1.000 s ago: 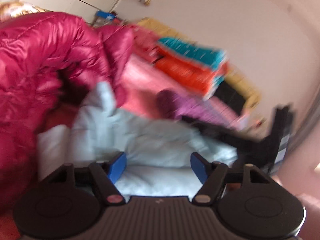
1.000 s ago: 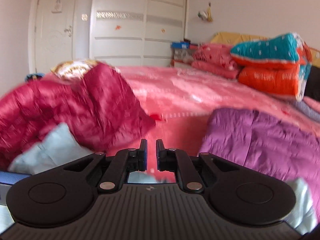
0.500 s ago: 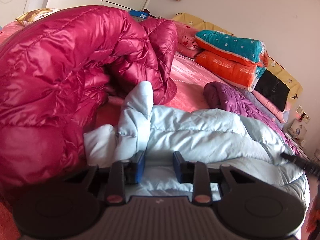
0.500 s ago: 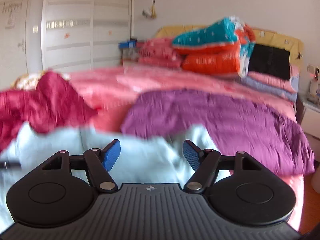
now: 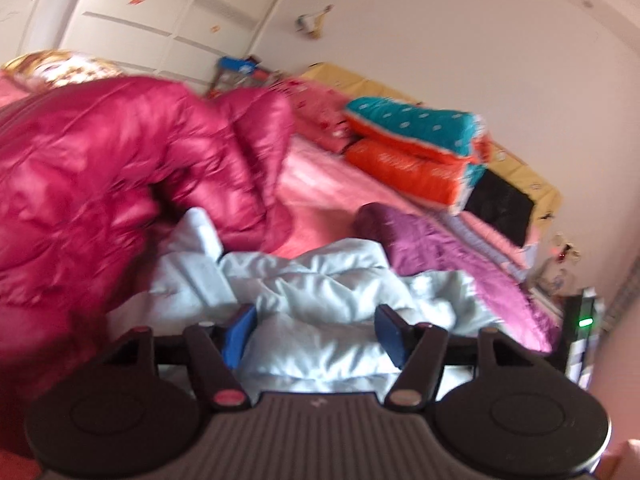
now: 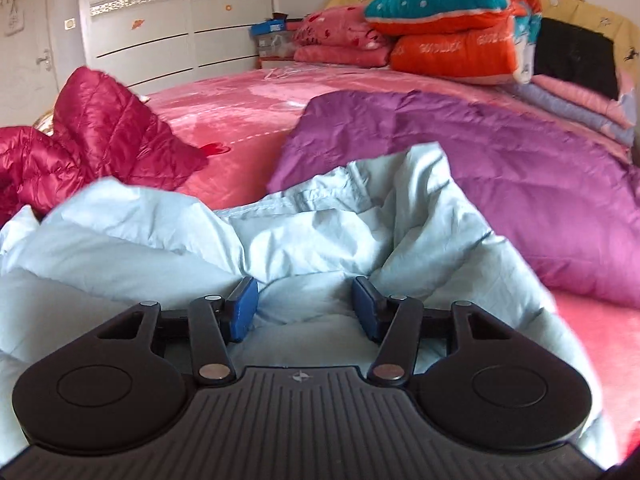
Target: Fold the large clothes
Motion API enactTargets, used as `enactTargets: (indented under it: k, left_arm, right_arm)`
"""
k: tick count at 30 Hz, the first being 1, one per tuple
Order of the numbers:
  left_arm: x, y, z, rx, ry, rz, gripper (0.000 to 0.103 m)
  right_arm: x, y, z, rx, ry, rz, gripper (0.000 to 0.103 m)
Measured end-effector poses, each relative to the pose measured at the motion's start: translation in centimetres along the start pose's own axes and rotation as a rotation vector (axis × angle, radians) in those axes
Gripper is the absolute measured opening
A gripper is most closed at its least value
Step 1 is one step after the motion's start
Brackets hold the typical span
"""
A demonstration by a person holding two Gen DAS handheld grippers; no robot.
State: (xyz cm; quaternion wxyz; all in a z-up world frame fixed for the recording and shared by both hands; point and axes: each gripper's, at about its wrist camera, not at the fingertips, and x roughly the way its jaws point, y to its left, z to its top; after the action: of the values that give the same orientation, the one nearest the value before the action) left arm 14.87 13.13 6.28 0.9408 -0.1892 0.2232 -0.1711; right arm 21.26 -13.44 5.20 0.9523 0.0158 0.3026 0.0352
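Note:
A pale blue padded coat [image 5: 320,292] lies crumpled on the pink bed, right in front of both grippers; it also shows in the right wrist view [image 6: 180,236]. My left gripper [image 5: 314,334] is open and empty just above the coat. My right gripper [image 6: 306,308] is open and empty, its blue pads [image 6: 244,308] low over the coat's folds. A crimson down jacket [image 5: 112,184] is heaped at the left; it also shows in the right wrist view [image 6: 88,144]. A purple coat [image 6: 500,184] lies to the right; it also shows in the left wrist view [image 5: 440,248].
The pink bedspread [image 6: 240,120] stretches back to stacked orange and teal quilts [image 6: 452,32] and pink pillows [image 6: 336,40] at the headboard. White wardrobe doors [image 6: 160,32] stand behind. A dark device with a green light [image 5: 582,322] is at the bed's right side.
The left gripper narrowed half a second ago and has opened wide again. The right gripper, shut a second ago, opened and came down close over the pale blue coat.

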Motion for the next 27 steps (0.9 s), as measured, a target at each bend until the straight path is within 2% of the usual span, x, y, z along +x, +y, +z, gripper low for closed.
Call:
enactTargets:
  k: [3,5,8,10,11,14,15,19,22,27]
  left_arm:
    - [0.1,-1.1,0.1,0.075,-0.012,-0.035,0.072]
    - [0.3,-1.4,0.0,0.109,-0.002,-0.002,0.073]
    - [0.1,-0.6,0.3,0.078,-0.013,0.034,0.073]
    - [-0.7,0.3,0.7,0.048,-0.054,0.066,0.072]
    - [-1.1,0.7,1.0,0.035,-0.073,0.088,0.072]
    - [-2.2,1.9,1.3,-0.014,-0.094,0.121,0.07]
    - [-2.6,2.1,1.3,-0.018,-0.093,0.128,0.066]
    - [-4.4,1.9,1.3,0.027,-0.084,0.142,0.065]
    - [-5.9,2.2,1.0,0.053,-0.072,0.152,0.065]
    - [-5.6,2.9,-0.1,0.059,0.018,0.193,0.066]
  right_arm:
    - [0.4,1.9,-1.0,-0.044,-0.001,-0.016,0.068]
    - [0.4,2.8,-1.6,-0.067,0.0,-0.021,0.068]
    - [-0.9,3.2,-1.9,-0.1,-0.014,-0.031,0.068]
    - [-2.8,2.4,-1.8,-0.064,-0.049,-0.043,0.094]
    - [-4.1,1.8,-1.8,-0.045,-0.073,-0.044,0.097]
    - [-7.9,0.1,-1.6,-0.036,-0.139,-0.09,0.1]
    - [-9.1,-0.8,-1.6,-0.03,-0.151,-0.1,0.101]
    - [-11.9,-5.2,-2.2,0.023,-0.137,-0.12,0.102]
    - [-12.4,-8.2,-3.5,0.11,-0.088,-0.072,0.103]
    - [-11.8,-10.7,-6.1,0.267,-0.046,0.097,0.102]
